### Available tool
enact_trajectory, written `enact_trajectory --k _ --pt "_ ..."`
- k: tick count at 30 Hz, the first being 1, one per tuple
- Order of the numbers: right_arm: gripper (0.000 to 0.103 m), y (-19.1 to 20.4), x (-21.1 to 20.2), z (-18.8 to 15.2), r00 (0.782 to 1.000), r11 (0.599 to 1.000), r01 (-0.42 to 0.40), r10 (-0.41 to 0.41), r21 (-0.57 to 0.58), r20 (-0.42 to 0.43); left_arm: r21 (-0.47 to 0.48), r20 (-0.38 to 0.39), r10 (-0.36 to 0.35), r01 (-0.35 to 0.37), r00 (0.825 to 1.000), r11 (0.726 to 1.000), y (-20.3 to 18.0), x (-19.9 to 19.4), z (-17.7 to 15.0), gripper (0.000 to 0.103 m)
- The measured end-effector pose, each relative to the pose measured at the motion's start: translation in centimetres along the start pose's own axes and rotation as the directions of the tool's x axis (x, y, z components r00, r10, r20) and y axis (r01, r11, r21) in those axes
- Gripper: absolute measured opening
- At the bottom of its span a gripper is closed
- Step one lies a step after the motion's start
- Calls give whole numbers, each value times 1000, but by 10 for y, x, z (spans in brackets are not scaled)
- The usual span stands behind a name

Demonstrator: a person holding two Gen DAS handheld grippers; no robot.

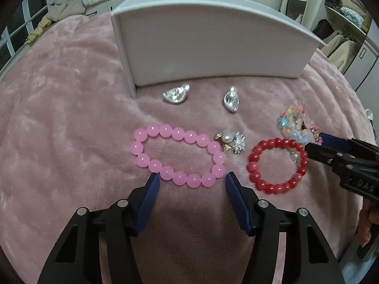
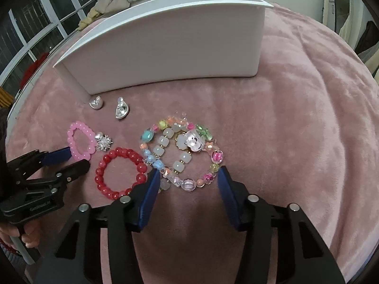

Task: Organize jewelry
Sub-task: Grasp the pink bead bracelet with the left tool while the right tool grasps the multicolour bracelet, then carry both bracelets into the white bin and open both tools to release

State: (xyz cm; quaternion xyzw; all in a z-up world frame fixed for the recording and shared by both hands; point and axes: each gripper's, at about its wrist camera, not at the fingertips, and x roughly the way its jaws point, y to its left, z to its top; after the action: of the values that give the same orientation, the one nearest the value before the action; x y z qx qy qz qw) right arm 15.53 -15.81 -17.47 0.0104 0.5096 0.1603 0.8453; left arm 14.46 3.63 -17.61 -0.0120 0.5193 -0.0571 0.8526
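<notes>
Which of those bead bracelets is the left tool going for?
The pink bracelet, the largest single-colour loop: the left gripper has its fingers at its near edge. The red bracelet lies to its right.

Four bead bracelets: one of pink round beads [image 1: 178, 155], one of red round beads [image 2: 120, 174], one of mixed multicoloured charm beads [image 2: 208, 163] and one of milky white square beads [image 2: 165, 146]. Two silver ingot-shaped charms [image 1: 175, 94] [image 1: 231, 102]. One small cluster of pearl and silver sparkly pieces [image 1: 231, 142], number unclear. One white rectangular plastic bin [image 2: 165, 47].

Both wrist views close, downward, sharing bracelets [image 1: 277, 164]
</notes>
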Motion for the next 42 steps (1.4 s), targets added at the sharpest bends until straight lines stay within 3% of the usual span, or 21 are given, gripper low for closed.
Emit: enact_trajectory --k 3,6,11,23,37,42 --pt "22 -2 0 1 1000 1000 1 -1 -1 3 -5 16 -18 18 1000 1000 2 2 -3 59" --pt "10 0 -1 0 1000 1000 -17 17 3 4 -11 17 -14 15 1000 1000 7 0 -2 47" --pt "10 5 -13 -3 998 999 -44 44 -2 42 -25 11 2 -1 1000 1000 11 -5 1 17" --pt "10 9 -71 -4 975 991 -131 129 1 179 -17 81 -11 13 997 1000 7 -55 -9 16" --pt "10 23 -124 16 949 985 -170 166 -9 269 16 176 -69 67 982 998 -8 -111 11 17" --pt "10 19 -140 29 929 971 -240 227 8 291 31 215 -91 86 972 996 -11 -130 27 17"
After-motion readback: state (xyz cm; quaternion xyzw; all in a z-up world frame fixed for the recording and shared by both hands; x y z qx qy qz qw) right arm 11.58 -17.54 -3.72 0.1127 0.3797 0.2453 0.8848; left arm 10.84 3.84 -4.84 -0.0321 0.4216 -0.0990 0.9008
